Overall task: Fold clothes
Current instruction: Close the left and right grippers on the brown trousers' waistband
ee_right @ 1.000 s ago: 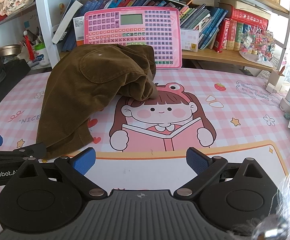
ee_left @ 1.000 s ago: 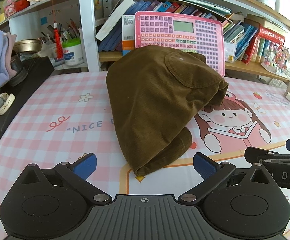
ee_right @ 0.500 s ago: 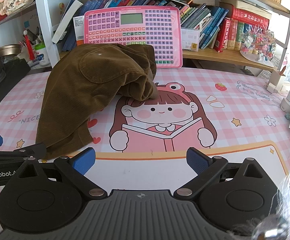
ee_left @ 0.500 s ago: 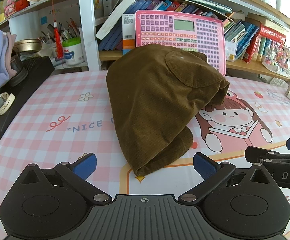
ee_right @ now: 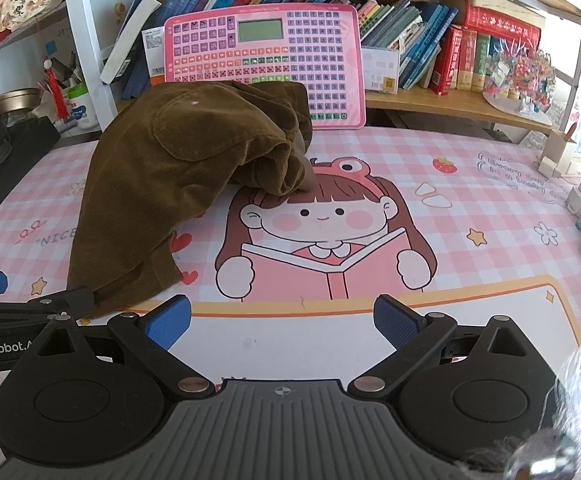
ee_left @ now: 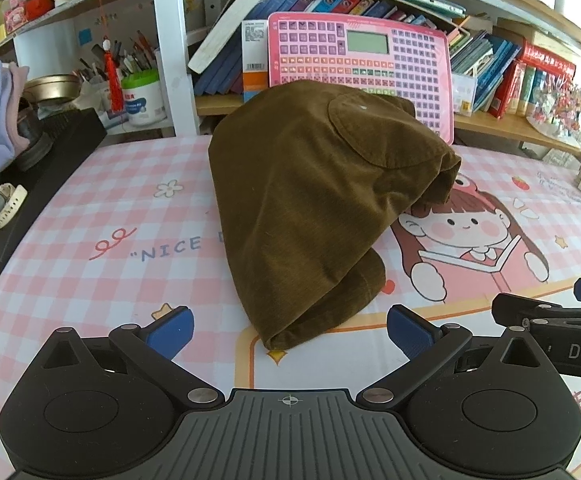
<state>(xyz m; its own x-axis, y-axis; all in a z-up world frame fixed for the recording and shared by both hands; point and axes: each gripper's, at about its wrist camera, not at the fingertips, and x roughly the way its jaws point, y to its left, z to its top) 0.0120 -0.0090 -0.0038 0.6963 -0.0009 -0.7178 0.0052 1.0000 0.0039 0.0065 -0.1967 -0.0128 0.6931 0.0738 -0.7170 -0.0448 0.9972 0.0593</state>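
A: Bookshelves back a pink checked table. Where's the garment?

B: Brown corduroy garment lies heaped at twelve o'clock from the left tongs, untouched.

A: And both tongs?

B: Left and right tongs gape, released, holding nothing.

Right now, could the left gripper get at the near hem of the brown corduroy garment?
Probably yes. The left gripper has its jaws open, and the garment's near hem lies just ahead with only bare mat between.

The brown garment hides the pink keyboard toy's lower edge and part of the mat's lettering.
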